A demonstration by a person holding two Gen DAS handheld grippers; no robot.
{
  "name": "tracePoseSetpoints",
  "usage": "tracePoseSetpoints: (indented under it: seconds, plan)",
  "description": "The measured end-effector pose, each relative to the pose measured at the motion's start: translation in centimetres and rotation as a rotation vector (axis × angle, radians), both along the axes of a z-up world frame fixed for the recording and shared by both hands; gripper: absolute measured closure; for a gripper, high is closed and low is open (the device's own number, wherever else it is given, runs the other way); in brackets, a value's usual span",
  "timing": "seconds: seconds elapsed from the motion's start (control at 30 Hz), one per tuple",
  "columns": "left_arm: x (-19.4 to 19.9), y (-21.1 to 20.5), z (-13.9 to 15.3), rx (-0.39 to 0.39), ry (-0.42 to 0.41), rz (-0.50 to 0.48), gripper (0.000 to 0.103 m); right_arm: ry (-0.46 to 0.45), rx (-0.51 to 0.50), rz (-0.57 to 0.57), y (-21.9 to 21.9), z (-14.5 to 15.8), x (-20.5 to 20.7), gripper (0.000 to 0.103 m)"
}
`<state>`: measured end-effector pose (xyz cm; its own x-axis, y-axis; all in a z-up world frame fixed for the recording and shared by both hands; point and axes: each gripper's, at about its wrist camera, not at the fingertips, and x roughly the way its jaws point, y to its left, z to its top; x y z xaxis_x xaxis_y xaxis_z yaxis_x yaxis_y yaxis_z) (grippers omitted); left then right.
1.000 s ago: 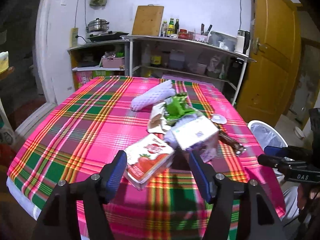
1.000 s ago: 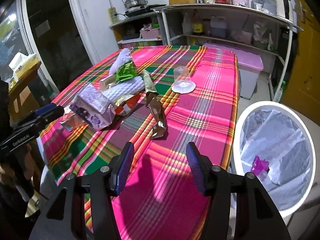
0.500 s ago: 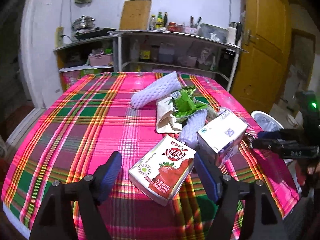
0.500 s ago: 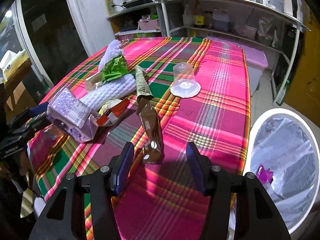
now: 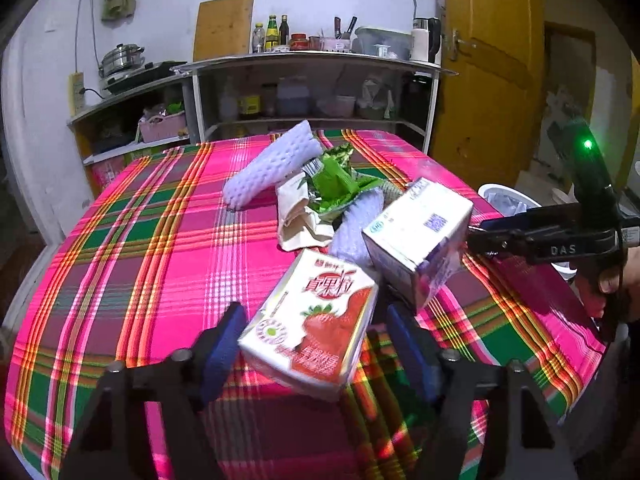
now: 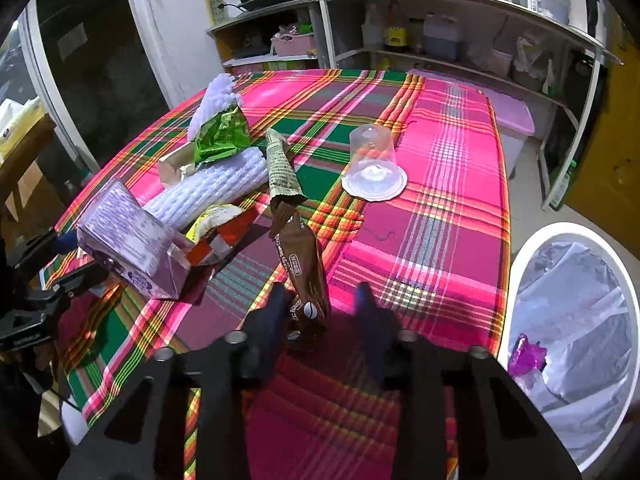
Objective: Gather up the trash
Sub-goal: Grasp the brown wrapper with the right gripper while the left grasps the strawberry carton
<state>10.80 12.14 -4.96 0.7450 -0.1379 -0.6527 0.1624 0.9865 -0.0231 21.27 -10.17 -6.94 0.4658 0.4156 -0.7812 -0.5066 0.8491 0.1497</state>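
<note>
Your left gripper (image 5: 316,344) is closing around the strawberry carton (image 5: 310,326), pads not touching; your right gripper (image 6: 320,306) is narrowing around the brown wrapper (image 6: 302,264) near the table edge.

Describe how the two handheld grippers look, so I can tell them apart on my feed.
Both look alike: black angular frames with silver bolts and blue finger pads. The left gripper shows no lettering here; the right gripper carries white "DAS" lettering and a green light.

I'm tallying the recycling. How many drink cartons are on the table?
2. The strawberry carton lies between the left gripper's fingers; the purple carton sits just behind it, toward the bin side. Others may hide under wrappers.
</note>
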Motion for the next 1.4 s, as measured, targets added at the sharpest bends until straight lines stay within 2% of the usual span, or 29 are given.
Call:
tracePoseSetpoints:
  seconds: [0.07,0.4,0.73,1.4]
  plan:
    - [-0.2,-0.1,-0.2,0.001,0.006,0.019,0.044,0.001,0.0,0.001,0.0,0.1,-0.2,0.082]
    - [-2.2,-1.0,0.3,-0.02,0.005,0.181,0.046,-0.001,0.025,0.005,-1.0,0.5,-2.5,0.083]
    - [-4.5,-1.3,2.7,-0.007,-0.04,0.305,0.046,-0.032,0.059,-0.009,-2.4,2.1,-4.7,0.083]
    - [-7.3,-4.6,6.9,-0.036,-0.12,0.295,0.046,-0.103,0.126,-0.031,-5.4,5.5,-8.3,0.083]
